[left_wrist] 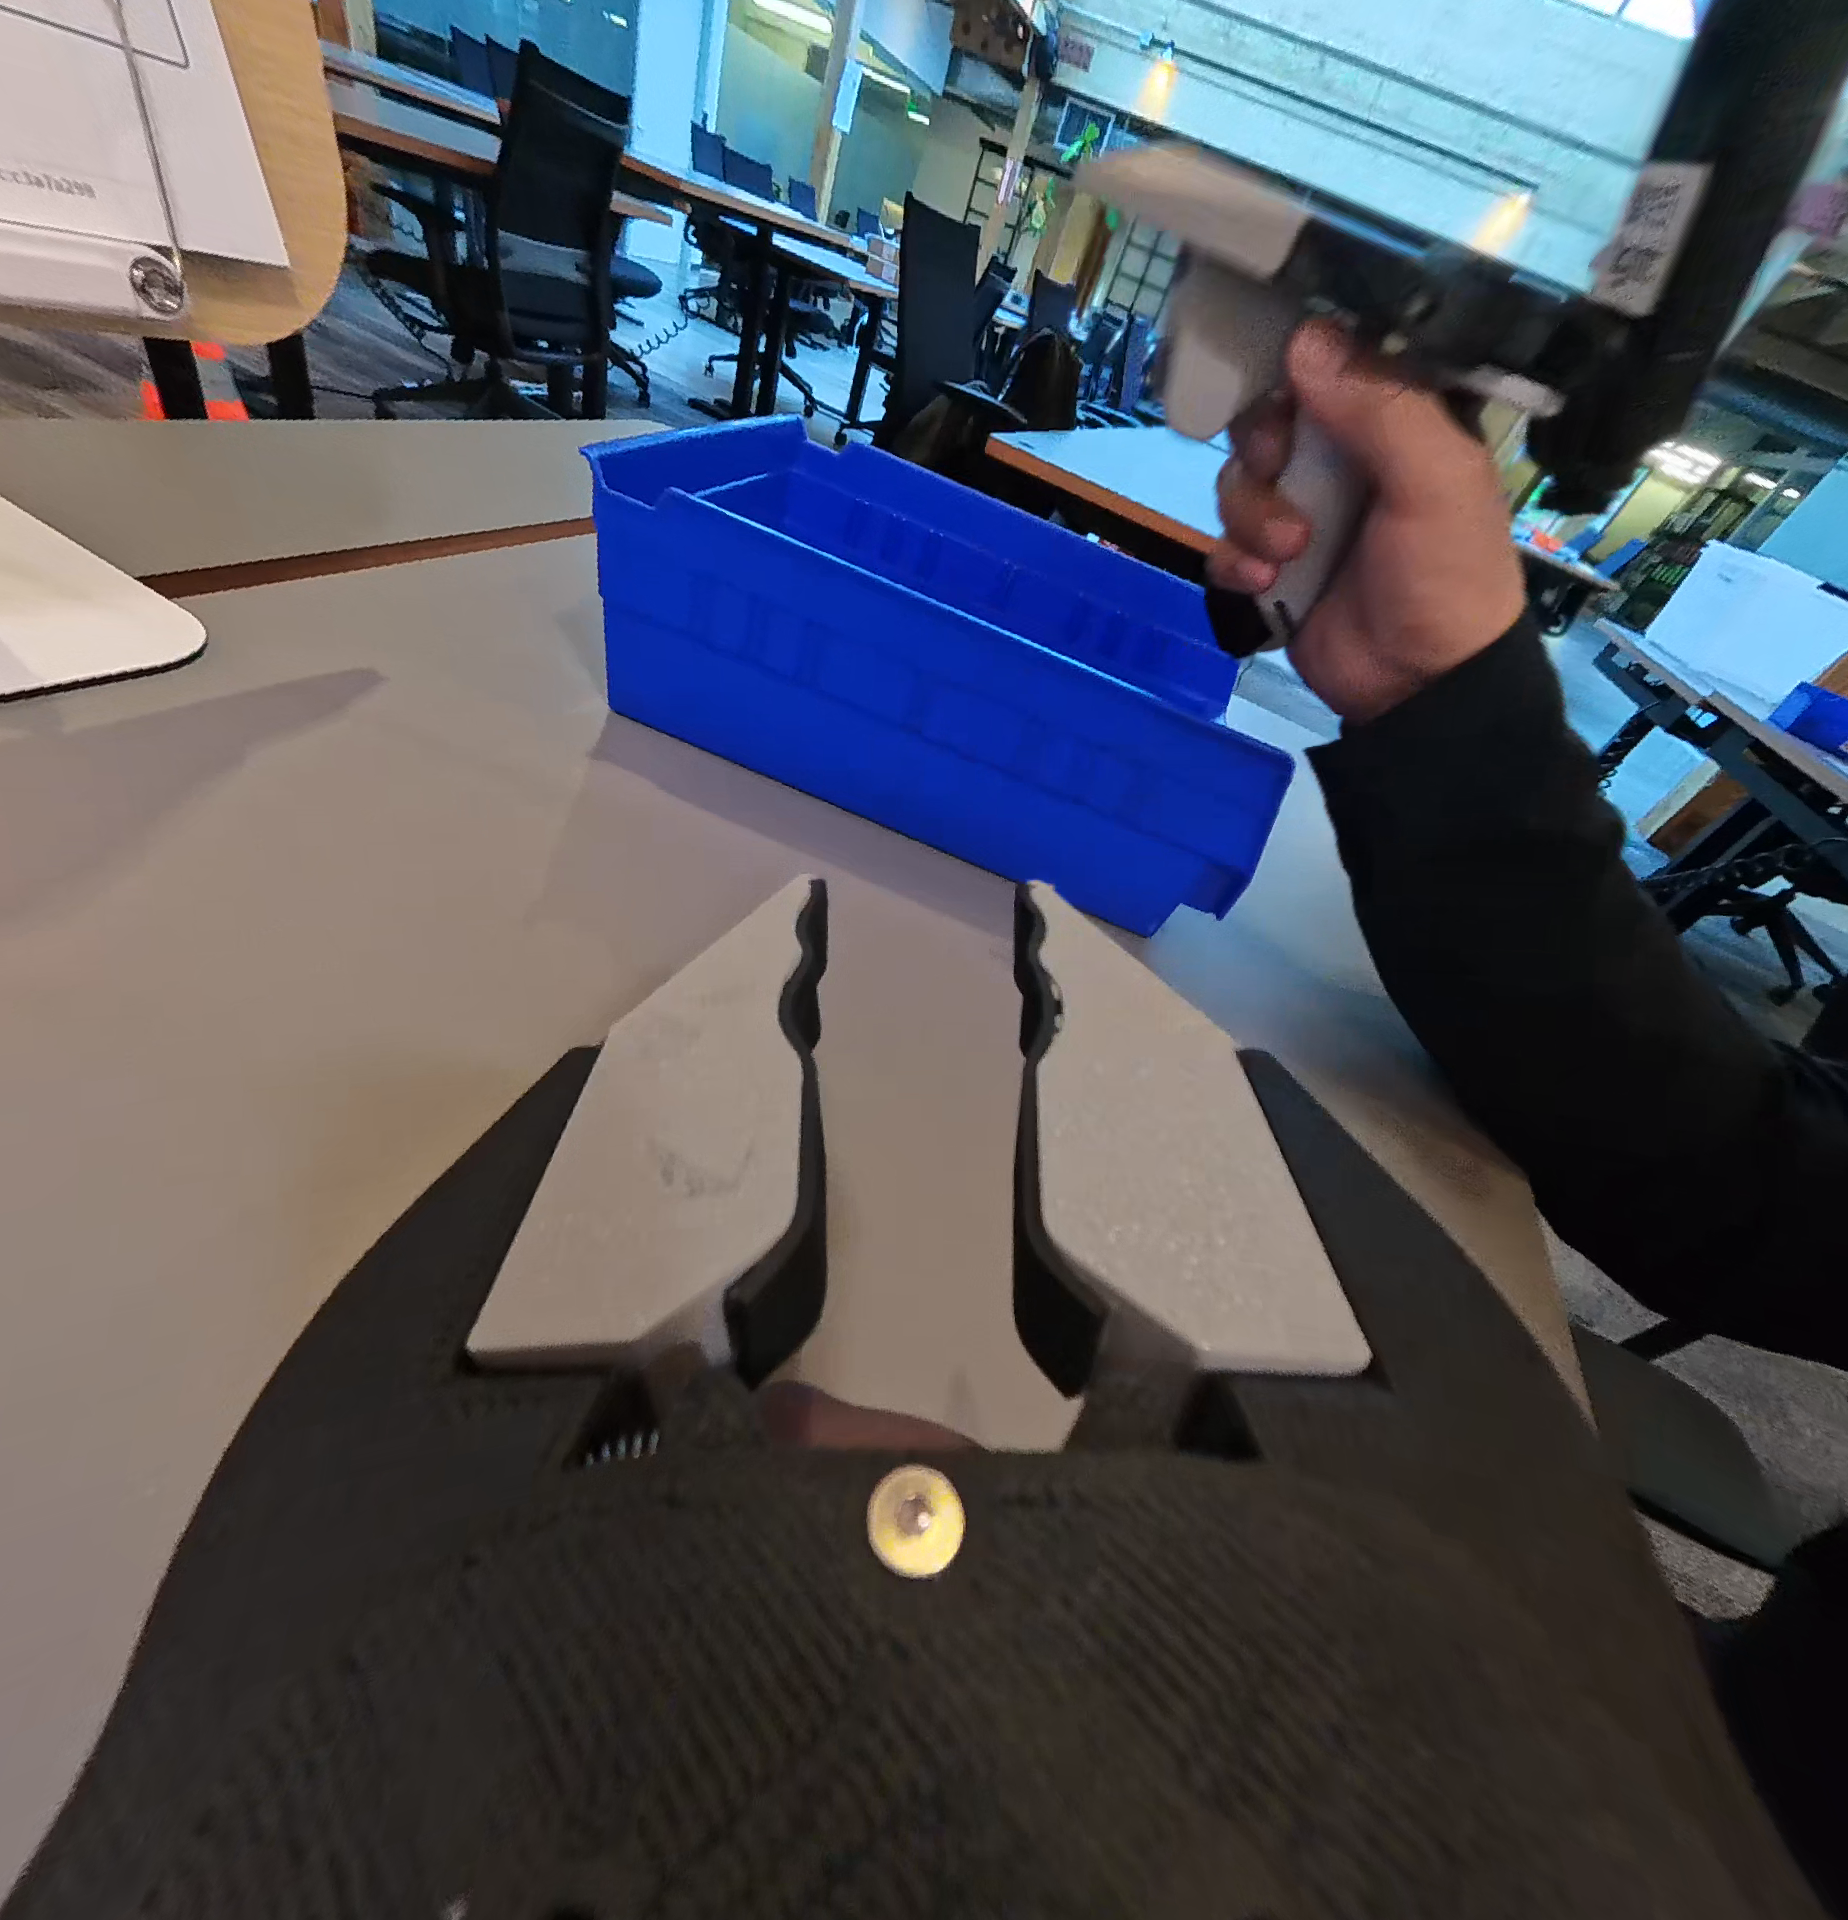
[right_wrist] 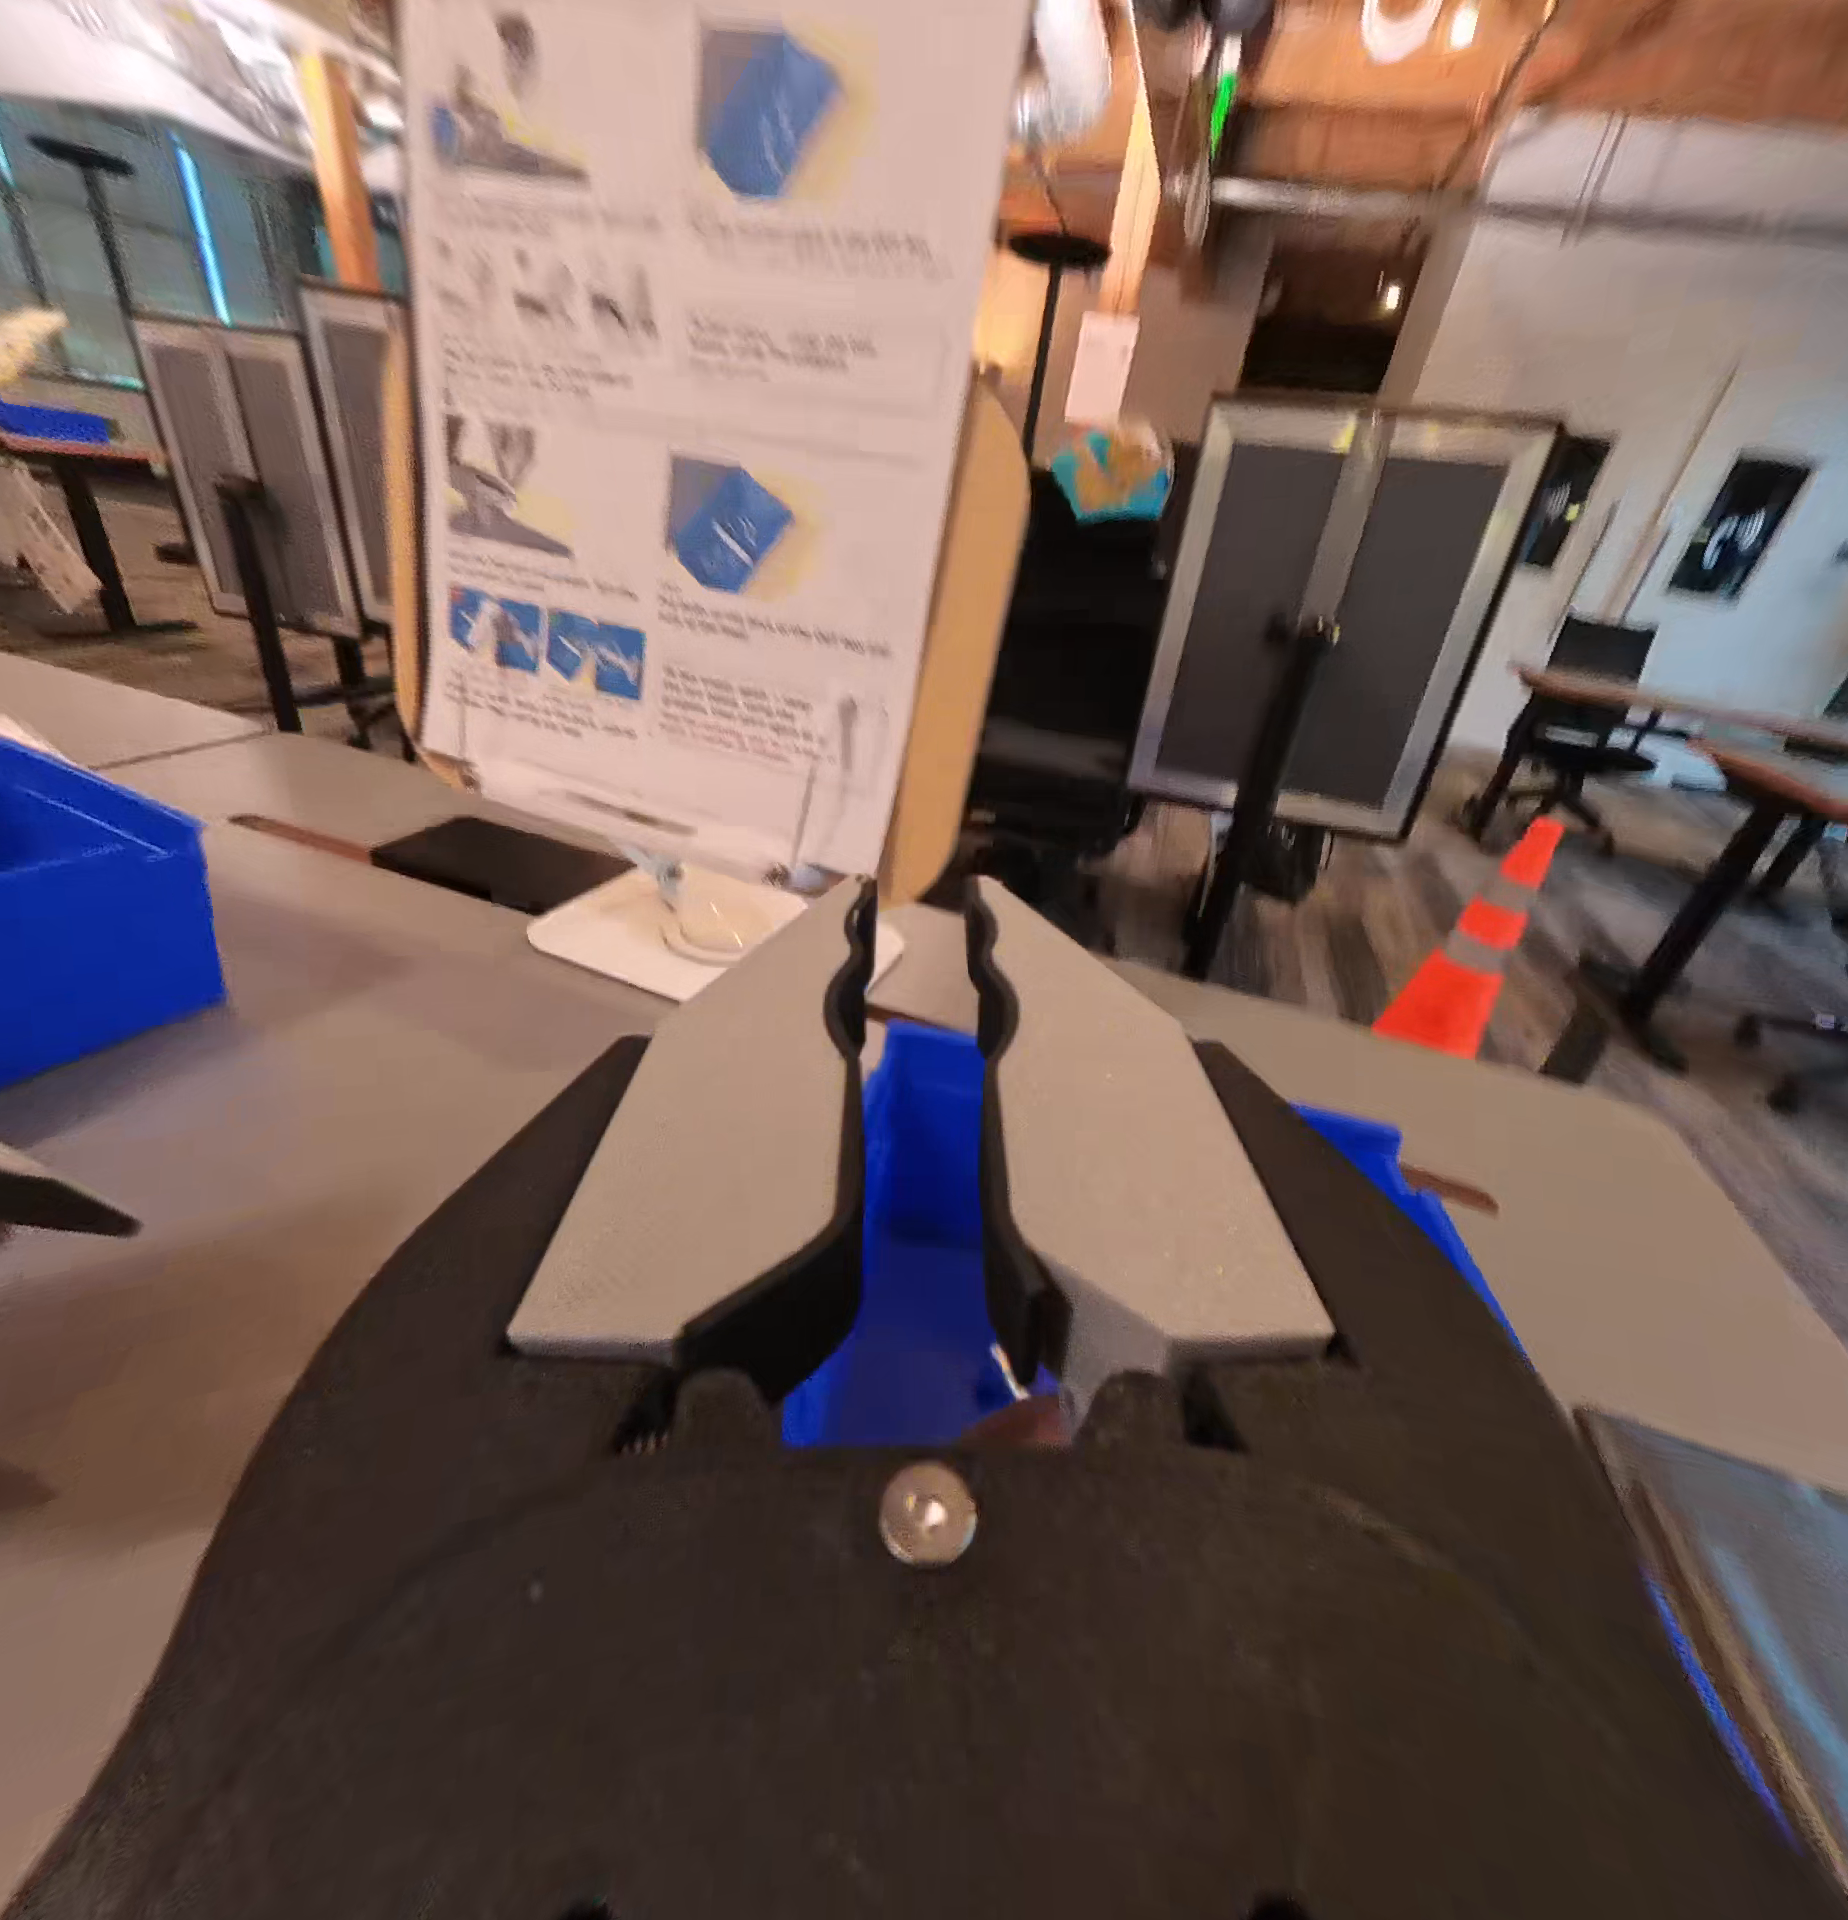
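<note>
My left gripper (left_wrist: pixel 920 894) is open and empty, low over the grey table (left_wrist: pixel 276 935), just short of a long blue plastic bin (left_wrist: pixel 899 665). The other gripper (left_wrist: pixel 1263 281), held by a hand (left_wrist: pixel 1387 561) in a black sleeve, hovers above that bin's right end. In the right wrist view my right gripper (right_wrist: pixel 920 894) is open and empty, raised above a blue bin (right_wrist: pixel 920 1226) seen between its fingers. Something small and white lies in the bin (right_wrist: pixel 1006 1369) near the finger base; I cannot tell what. A second blue bin (right_wrist: pixel 78 914) stands at the left.
An upright board with a printed sheet (right_wrist: pixel 681 416) stands on a white base (right_wrist: pixel 629 935) at the table's back, a black pad (right_wrist: pixel 494 852) beside it. An orange cone (right_wrist: pixel 1471 966), desks and office chairs (left_wrist: pixel 546 229) lie beyond the table edge. My hands' fingertips stand some 25 cm from each other.
</note>
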`<state>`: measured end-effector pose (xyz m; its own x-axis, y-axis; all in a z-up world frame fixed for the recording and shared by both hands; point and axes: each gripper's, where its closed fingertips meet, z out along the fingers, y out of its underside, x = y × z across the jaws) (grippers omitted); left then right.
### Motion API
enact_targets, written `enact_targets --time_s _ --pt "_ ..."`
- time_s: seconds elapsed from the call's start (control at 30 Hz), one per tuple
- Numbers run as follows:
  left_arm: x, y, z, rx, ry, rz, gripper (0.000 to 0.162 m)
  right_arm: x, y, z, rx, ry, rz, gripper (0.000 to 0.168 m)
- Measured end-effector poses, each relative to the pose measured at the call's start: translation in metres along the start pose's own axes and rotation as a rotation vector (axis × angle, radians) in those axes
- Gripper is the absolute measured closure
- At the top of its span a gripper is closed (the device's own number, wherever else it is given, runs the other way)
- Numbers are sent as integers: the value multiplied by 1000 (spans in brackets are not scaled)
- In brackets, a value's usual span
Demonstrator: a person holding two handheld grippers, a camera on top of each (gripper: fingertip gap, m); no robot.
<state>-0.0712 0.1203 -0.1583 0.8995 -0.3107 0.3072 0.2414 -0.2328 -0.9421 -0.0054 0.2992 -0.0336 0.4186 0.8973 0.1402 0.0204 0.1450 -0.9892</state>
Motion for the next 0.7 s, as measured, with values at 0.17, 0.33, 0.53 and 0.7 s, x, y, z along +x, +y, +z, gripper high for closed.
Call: enact_targets --time_s 0.17,0.33,0.53,0.7 --pt "-7 3 1 -14 -47 30 129 -61 -19 0 105 -41 -135 150" --pt "-20 -7 -5 42 -134 54 133 -151 7 12 64 -205 -279 147" --pt "-33 -20 -16 114 -183 -3 134 -186 69 33 -113 -278 -307 145" --pt "-42 -18 -19 107 -225 -20 135 -177 102 47 -235 -264 -153 122"
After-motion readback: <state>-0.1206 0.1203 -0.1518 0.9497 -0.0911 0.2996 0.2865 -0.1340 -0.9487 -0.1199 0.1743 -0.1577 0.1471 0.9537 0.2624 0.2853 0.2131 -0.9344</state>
